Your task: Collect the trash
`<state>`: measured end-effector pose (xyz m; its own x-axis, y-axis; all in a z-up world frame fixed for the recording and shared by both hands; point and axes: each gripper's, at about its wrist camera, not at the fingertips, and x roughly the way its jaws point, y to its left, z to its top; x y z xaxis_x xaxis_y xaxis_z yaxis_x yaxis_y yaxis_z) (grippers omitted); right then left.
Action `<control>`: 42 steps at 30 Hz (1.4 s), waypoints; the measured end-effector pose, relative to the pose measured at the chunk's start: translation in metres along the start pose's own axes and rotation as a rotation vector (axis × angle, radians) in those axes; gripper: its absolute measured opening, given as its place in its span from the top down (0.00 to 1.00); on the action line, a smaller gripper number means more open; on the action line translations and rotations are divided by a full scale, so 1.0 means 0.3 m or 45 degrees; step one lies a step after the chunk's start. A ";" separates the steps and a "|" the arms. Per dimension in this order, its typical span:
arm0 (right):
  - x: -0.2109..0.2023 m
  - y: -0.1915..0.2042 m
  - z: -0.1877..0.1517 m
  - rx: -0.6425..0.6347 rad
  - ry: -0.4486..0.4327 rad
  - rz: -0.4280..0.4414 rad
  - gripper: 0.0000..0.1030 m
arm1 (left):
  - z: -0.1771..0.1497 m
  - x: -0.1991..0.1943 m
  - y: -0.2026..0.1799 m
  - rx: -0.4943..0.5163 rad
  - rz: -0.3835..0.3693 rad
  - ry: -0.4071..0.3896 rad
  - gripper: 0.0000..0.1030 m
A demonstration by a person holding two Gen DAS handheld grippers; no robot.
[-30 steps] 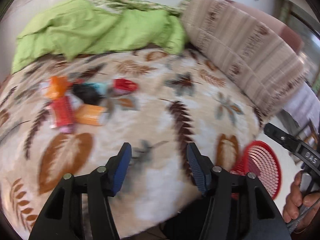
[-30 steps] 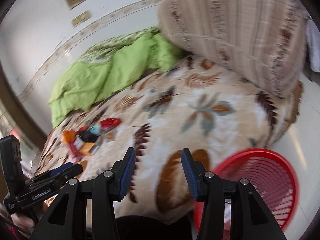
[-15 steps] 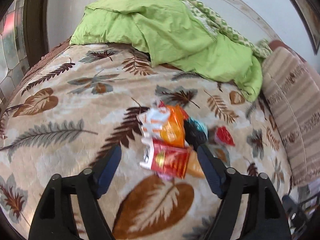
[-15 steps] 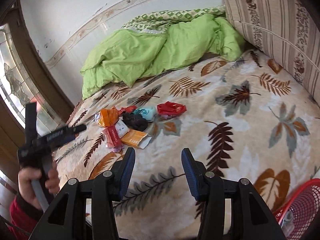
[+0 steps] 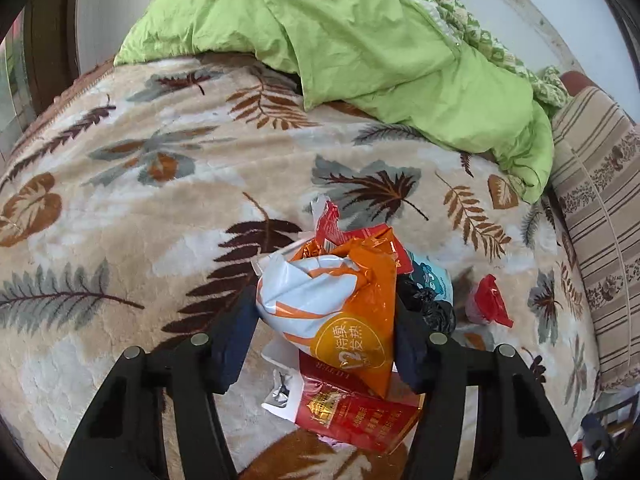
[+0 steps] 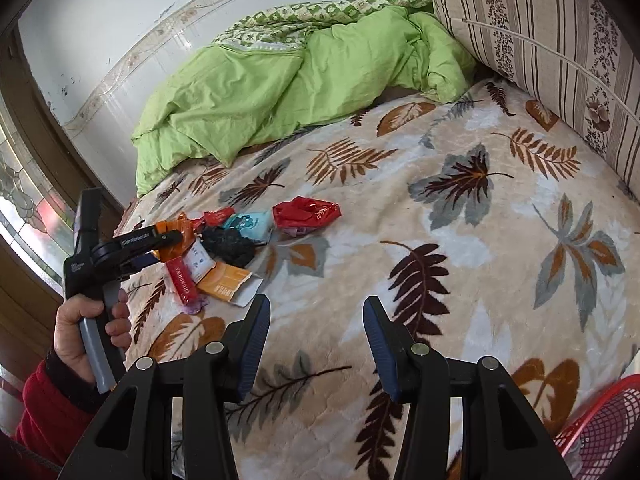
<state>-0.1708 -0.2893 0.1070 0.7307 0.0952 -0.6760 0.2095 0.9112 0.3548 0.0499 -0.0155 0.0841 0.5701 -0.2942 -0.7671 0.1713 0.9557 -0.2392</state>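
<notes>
Left view: the left gripper (image 5: 324,336) is closing its jaws, with the orange bag (image 5: 352,304) between them. The pads seem to touch both sides of the bag, so it can be lifted. The bag shows a "12" and Chinese words. A red pack (image 5: 352,416) lies just under the bag, on the blanket (image 5: 120,240).

Right view: the right gripper (image 6: 316,340) has its jaws apart and holds nothing, waiting well away from the bag. The red pack (image 6: 182,282) reads "CHUNGHWA". The red basket (image 6: 600,424), for the trash, sits far from the bag.
</notes>
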 end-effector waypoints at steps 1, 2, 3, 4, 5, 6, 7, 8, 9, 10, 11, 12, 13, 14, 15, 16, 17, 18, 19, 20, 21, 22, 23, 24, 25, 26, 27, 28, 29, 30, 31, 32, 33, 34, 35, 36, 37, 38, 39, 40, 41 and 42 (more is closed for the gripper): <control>0.013 -0.001 0.008 0.001 0.003 0.004 0.50 | -0.004 -0.011 0.001 0.007 0.005 -0.014 0.43; 0.033 0.000 0.019 -0.001 0.009 0.012 0.49 | -0.011 -0.040 0.008 0.004 0.001 -0.046 0.43; 0.049 0.001 0.029 -0.001 0.015 0.023 0.48 | -0.015 -0.065 0.011 0.002 -0.005 -0.069 0.43; 0.074 0.002 0.046 0.006 0.023 0.045 0.48 | -0.021 -0.097 0.015 0.005 -0.006 -0.098 0.43; 0.091 0.005 0.056 0.009 0.025 0.058 0.45 | -0.028 -0.127 0.017 0.011 -0.002 -0.125 0.43; 0.116 0.010 0.072 0.007 0.027 0.068 0.40 | -0.042 -0.168 0.021 0.017 0.003 -0.160 0.43; 0.142 0.015 0.087 0.003 0.030 0.074 0.39 | -0.056 -0.197 0.024 0.022 0.008 -0.181 0.43; 0.178 0.015 0.108 0.015 0.036 0.069 0.39 | -0.073 -0.225 0.024 0.030 0.017 -0.201 0.43; 0.203 0.014 0.123 0.028 0.036 0.069 0.39 | -0.102 -0.264 0.022 0.046 0.036 -0.232 0.43; 0.239 0.018 0.144 0.033 0.037 0.072 0.38 | -0.122 -0.285 0.018 0.054 0.049 -0.247 0.43; 0.269 0.027 0.160 0.024 0.040 0.054 0.38 | -0.153 -0.311 0.017 0.055 0.070 -0.267 0.43; 0.291 0.039 0.171 0.007 0.038 0.032 0.38 | -0.177 -0.325 0.016 0.053 0.082 -0.278 0.43; 0.315 0.064 0.181 -0.033 0.026 0.018 0.38 | -0.199 -0.335 0.015 0.058 0.086 -0.286 0.43; 0.335 0.090 0.190 -0.081 0.022 0.016 0.38 | -0.227 -0.341 0.010 0.070 0.100 -0.297 0.43; 0.360 0.125 0.195 -0.149 0.019 0.004 0.38 | -0.242 -0.342 0.007 0.080 0.112 -0.305 0.43; 0.381 0.158 0.197 -0.211 0.014 -0.014 0.38 | -0.255 -0.339 0.005 0.090 0.124 -0.313 0.43; 0.402 0.183 0.200 -0.263 0.012 -0.020 0.38 | -0.266 -0.331 0.002 0.101 0.135 -0.317 0.43; 0.421 0.204 0.201 -0.305 0.012 -0.022 0.38 | -0.270 -0.322 0.002 0.107 0.138 -0.314 0.43; 0.449 0.229 0.203 -0.353 0.015 -0.035 0.38 | -0.271 -0.311 0.002 0.110 0.135 -0.305 0.43; 0.474 0.245 0.203 -0.387 0.021 -0.051 0.38 | -0.270 -0.303 0.006 0.105 0.132 -0.299 0.43; 0.494 0.256 0.202 -0.419 0.026 -0.066 0.38 | -0.273 -0.299 0.009 0.101 0.130 -0.298 0.43; 0.517 0.264 0.202 -0.451 0.033 -0.089 0.39 | -0.273 -0.292 0.015 0.098 0.130 -0.294 0.43; 0.548 0.267 0.200 -0.481 0.048 -0.127 0.42 | -0.281 -0.289 0.016 0.102 0.130 -0.292 0.43; 0.568 0.264 0.197 -0.495 0.062 -0.153 0.55 | -0.286 -0.286 0.016 0.108 0.132 -0.293 0.43; 0.594 0.256 0.193 -0.508 0.088 -0.186 0.62 | -0.291 -0.285 0.017 0.112 0.134 -0.294 0.43; 0.604 0.247 0.189 -0.507 0.104 -0.200 0.71 | -0.294 -0.282 0.017 0.116 0.133 -0.294 0.43; 0.608 0.232 0.184 -0.495 0.107 -0.200 0.75 | -0.297 -0.279 0.018 0.118 0.128 -0.290 0.43; 0.603 0.226 0.180 -0.488 0.096 -0.195 0.76 | -0.299 -0.277 0.019 0.116 0.121 -0.286 0.43; 0.585 0.217 0.174 -0.479 0.078 -0.185 0.78 | -0.302 -0.277 0.017 0.115 0.119 -0.284 0.43; 0.566 0.213 0.167 -0.468 0.062 -0.175 0.80 | -0.304 -0.278 0.015 0.116 0.115 -0.284 0.43; 0.547 0.210 0.162 -0.460 0.046 -0.166 0.80 | -0.307 -0.280 0.011 0.120 0.112 -0.285 0.43; 0.511 0.210 0.150 -0.450 0.020 -0.145 0.81 | -0.312 -0.285 0.006 0.126 0.107 -0.289 0.43; 0.482 0.212 0.138 -0.441 0.006 -0.124 0.81 | -0.319 -0.292 -0.001 0.136 0.103 -0.294 0.43; 0.456 0.217 0.127 -0.432 -0.003 -0.106 0.81 | -0.325 -0.298 -0.009 0.145 0.101 -0.296 0.43; 0.411 0.225 0.107 -0.417 -0.020 -0.078 0.81 | -0.335 -0.307 -0.019 0.158 0.098 -0.299 0.43; 0.371 0.231 0.089 -0.405 -0.032 -0.052 0.81 | -0.345 -0.314 -0.025 0.165 0.097 -0.300 0.43; 0.345 0.240 0.074 -0.400 -0.038 -0.036 0.81 | -0.359 -0.324 -0.032 0.177 0.094 -0.300 0.43; 0.299 0.253 0.050 -0.396 -0.047 -0.012 0.81 | -0.373 -0.331 -0.039 0.188 0.092 -0.298 0.43; 0.267 0.263 0.034 -0.396 -0.057 0.003 0.81 | -0.386 -0.337 -0.043 0.200 0.093 -0.295 0.43; 0.220 0.274 0.010 -0.399 -0.076 0.023 0.81 | -0.400 -0.342 -0.048 0.212 0.096 -0.293 0.43; 0.188 0.284 -0.009 -0.399 -0.087 0.039 0.81 | -0.419 -0.348 -0.054 0.225 0.100 -0.287 0.43; 0.162 0.291 -0.026 -0.400 -0.093 0.050 0.81 | -0.431 -0.352 -0.055 0.230 0.099 -0.282 0.43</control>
<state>-0.1221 -0.2021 0.1000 0.7813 0.1144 -0.6136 -0.0224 0.9876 0.1556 -0.1171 -0.0010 0.0922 0.7451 -0.2305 -0.6258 0.2490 0.9667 -0.0596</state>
